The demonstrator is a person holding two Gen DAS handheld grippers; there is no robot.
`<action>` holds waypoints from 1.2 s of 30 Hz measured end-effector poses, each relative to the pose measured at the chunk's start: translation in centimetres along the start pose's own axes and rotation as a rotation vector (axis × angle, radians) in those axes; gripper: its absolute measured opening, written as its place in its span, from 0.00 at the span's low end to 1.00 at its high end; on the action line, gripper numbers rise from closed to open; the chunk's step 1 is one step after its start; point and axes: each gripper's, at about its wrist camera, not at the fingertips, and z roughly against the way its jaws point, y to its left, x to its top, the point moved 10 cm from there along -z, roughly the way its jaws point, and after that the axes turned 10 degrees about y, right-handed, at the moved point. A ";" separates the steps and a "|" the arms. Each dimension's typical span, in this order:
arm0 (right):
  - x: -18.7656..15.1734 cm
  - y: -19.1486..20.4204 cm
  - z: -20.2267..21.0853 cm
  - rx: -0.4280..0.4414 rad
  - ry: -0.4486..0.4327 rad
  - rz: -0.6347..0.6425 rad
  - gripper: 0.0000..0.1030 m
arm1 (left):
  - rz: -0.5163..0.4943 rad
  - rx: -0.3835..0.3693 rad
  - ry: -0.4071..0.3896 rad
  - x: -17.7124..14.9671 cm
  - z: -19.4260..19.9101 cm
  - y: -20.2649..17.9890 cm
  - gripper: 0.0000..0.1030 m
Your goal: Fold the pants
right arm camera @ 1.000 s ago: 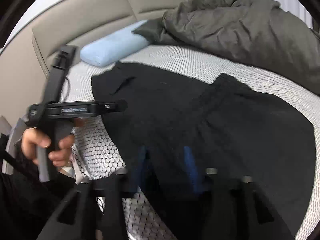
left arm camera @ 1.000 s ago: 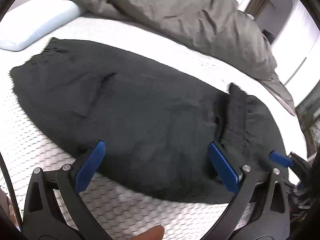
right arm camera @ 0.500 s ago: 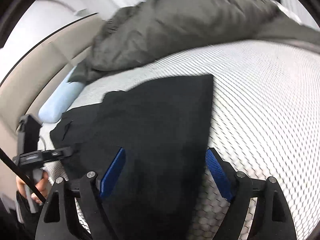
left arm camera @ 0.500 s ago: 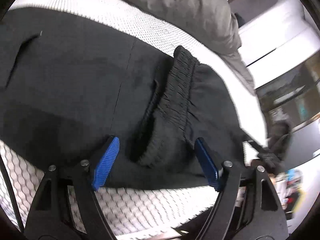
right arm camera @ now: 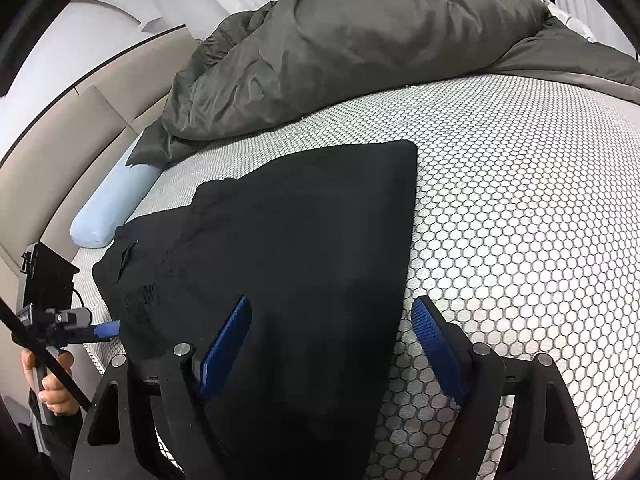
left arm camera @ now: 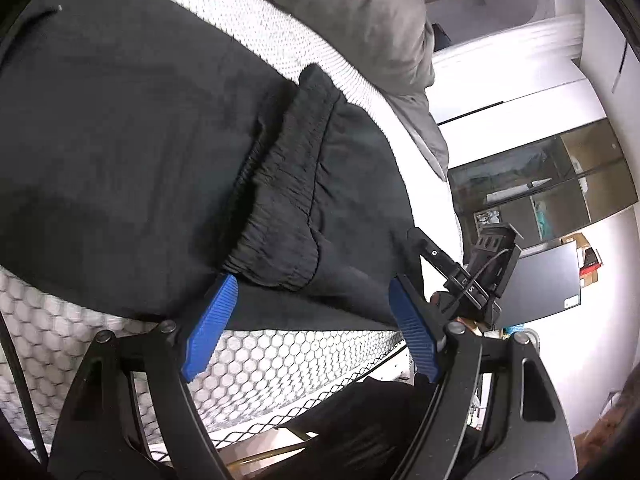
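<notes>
Black pants [left arm camera: 132, 140] lie folded on the white honeycomb mattress [left arm camera: 288, 356]; they also show in the right wrist view [right arm camera: 304, 248]. An elastic cuff [left arm camera: 288, 208] lies on top near the bed's front edge. My left gripper [left arm camera: 310, 304] is open just in front of that cuff, empty. My right gripper [right arm camera: 332, 328] is open and straddles the folded right edge of the pants, holding nothing. The left gripper also shows at the far left of the right wrist view [right arm camera: 104, 330].
A crumpled grey duvet [right arm camera: 360, 48] covers the back of the bed. A light blue pillow [right arm camera: 108, 208] lies by the beige headboard [right arm camera: 60, 148]. The mattress [right arm camera: 520, 220] is bare to the right of the pants. A dark monitor [left arm camera: 540, 284] stands beyond the bed edge.
The right gripper opened and let go of the pants, then swung right to the folded edge. The left gripper moved right, from the pants' middle to the cuff.
</notes>
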 end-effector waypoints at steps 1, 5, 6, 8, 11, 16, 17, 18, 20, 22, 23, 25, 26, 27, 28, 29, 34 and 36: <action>-0.1 0.2 -0.1 -0.001 0.004 0.008 0.81 | 0.015 -0.004 -0.002 0.1 -0.4 0.0 0.73; -0.1 0.5 -0.5 -0.012 0.008 0.018 0.81 | 0.059 0.006 -0.028 0.7 -1.7 0.0 0.73; -0.1 0.4 -0.5 -0.012 0.008 0.016 0.81 | 0.076 0.009 -0.042 1.1 -2.0 0.0 0.73; -0.1 0.4 -0.6 -0.010 0.011 0.014 0.81 | 0.108 0.026 -0.080 1.9 -2.4 0.2 0.73; -0.2 0.2 -0.8 -0.011 0.018 0.010 0.81 | 0.140 0.093 -0.175 2.8 -2.2 0.9 0.53; -0.5 -0.5 -1.5 -0.026 0.038 -0.003 0.81 | 0.067 0.207 -0.320 3.3 -1.2 -0.1 0.23; -0.6 -0.6 -1.7 -0.029 0.041 -0.008 0.81 | 0.046 0.227 -0.355 3.3 -0.6 -0.4 0.18; -0.7 -0.8 -1.7 -0.030 0.043 -0.011 0.81 | 0.023 0.242 -0.390 3.2 0.3 -0.7 0.18; -0.7 -0.8 -1.9 -0.029 0.048 -0.015 0.81 | 0.005 0.238 -0.439 2.9 1.9 -1.0 0.18; -0.6 -0.7 -1.9 -0.030 0.049 -0.013 0.81 | -0.011 0.256 -0.470 2.3 3.4 -0.9 0.18; -0.6 -0.7 -2.0 -0.029 0.051 -0.010 0.81 | -0.025 0.304 -0.483 1.9 4.0 -0.5 0.18; -0.5 -0.4 -2.2 -0.033 0.055 -0.003 0.81 | -0.054 0.385 -0.437 1.4 3.8 0.0 0.19; -0.5 -0.3 -2.3 -0.034 0.057 0.000 0.81 | -0.065 0.422 -0.390 1.2 3.1 0.5 0.20; -0.4 -0.2 -2.3 -0.037 0.059 0.002 0.81 | -0.065 0.451 -0.358 1.1 2.8 1.0 0.27; -0.4 -0.2 -2.4 -0.040 0.060 0.004 0.81 | -0.064 0.476 -0.348 1.0 3.4 1.6 0.33; -0.3 -0.1 -2.4 -0.041 0.060 0.006 0.81 | -0.066 0.496 -0.348 0.9 4.0 2.0 0.47; -0.2 0.1 -2.4 -0.037 0.059 0.013 0.81 | -0.118 0.431 -0.441 3.3 8.6 0.3 0.76; -0.1 0.0 -2.5 -0.037 0.061 0.011 0.81 | -0.183 0.389 -0.379 6.0 7.5 -1.3 0.77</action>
